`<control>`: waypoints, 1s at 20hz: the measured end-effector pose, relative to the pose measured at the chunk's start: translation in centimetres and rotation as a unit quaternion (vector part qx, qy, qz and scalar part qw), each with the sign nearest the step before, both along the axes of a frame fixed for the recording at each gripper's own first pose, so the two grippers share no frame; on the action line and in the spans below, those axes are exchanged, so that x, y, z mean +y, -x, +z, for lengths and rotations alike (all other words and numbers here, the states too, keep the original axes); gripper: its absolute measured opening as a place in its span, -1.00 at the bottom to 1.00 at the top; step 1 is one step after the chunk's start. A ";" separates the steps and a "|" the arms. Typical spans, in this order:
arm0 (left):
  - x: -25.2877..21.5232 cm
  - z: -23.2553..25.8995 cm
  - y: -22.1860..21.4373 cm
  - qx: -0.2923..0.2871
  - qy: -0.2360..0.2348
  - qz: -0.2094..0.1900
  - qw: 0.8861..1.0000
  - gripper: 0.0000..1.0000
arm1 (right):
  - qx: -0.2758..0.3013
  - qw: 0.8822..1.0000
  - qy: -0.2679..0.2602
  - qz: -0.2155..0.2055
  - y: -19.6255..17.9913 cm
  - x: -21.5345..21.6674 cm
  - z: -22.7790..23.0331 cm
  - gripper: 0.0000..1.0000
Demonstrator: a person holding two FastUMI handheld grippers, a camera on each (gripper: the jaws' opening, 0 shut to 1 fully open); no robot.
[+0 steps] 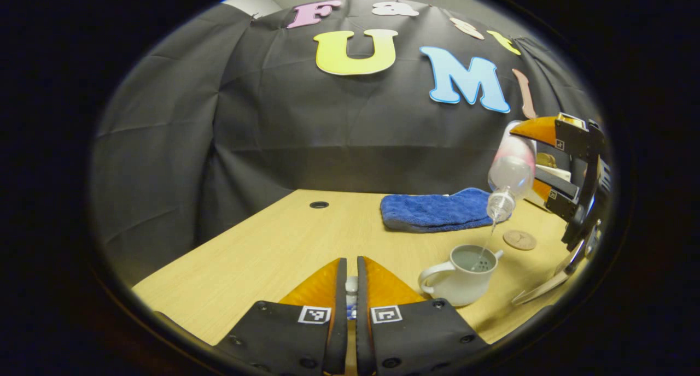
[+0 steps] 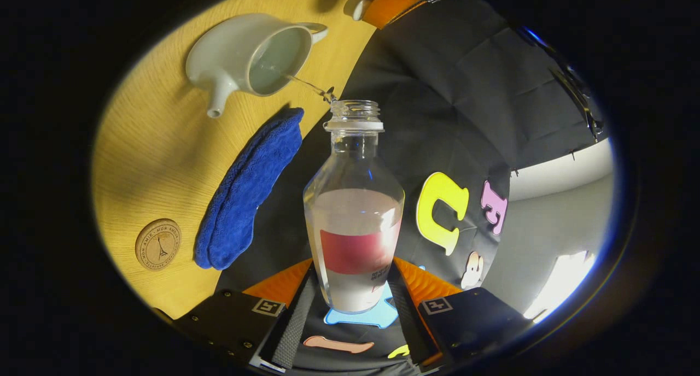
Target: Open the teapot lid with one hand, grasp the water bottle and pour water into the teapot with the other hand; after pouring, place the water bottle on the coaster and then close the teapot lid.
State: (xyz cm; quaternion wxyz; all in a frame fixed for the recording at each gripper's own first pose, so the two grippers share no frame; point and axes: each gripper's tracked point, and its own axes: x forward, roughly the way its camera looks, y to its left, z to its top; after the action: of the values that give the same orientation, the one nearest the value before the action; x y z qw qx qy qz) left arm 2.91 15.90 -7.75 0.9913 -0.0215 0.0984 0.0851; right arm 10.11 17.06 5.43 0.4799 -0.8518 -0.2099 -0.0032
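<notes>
Right gripper view: right gripper (image 2: 355, 299) clenched on tilted bottle (image 2: 354, 223), stream entering open teapot (image 2: 249, 56) at 11 o'clock | left gripper (image 1: 351, 288) pinches small lid (image 1: 351, 285) | coaster (image 2: 158, 244) at 8 o'clock | bottle probably slick, lightening; hold mid-body.

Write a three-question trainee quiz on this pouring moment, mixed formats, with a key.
1. True or false: the teapot has its lid on.
2. What is the right claw clamped on? A) blue cloth B) water bottle C) coaster
3. Fill in: the small pale lid sits between the fingers of the ____ claw.

Key:
1. False; the pot is open and a thin stream falls into it.
2. B; the tilted water bottle. The blue cloth and coaster lie on the table.
3. left
</notes>
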 end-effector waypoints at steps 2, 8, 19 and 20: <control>0.0 0.1 0.1 0.000 0.000 0.000 1.000 -0.75 | 0.000 1.000 0.007 0.005 0.0 0.4 0.0 0.51; 0.1 0.1 0.1 -0.001 0.001 0.000 1.000 -0.75 | -0.009 0.999 0.024 0.020 0.6 1.3 0.6 0.51; 0.0 0.1 0.1 -0.002 0.004 -0.001 1.000 -0.75 | -0.009 0.999 0.042 0.021 0.6 1.7 1.0 0.51; 0.1 0.2 0.1 -0.002 0.004 -0.001 1.000 -0.75 | -0.009 0.999 0.045 0.022 0.5 1.7 1.1 0.51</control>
State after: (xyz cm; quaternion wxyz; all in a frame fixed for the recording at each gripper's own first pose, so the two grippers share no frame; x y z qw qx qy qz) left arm 2.80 15.95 -7.58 0.9914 -0.0250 0.0972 0.0840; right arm 9.59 18.80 6.49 0.4392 -0.8676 -0.2330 0.0088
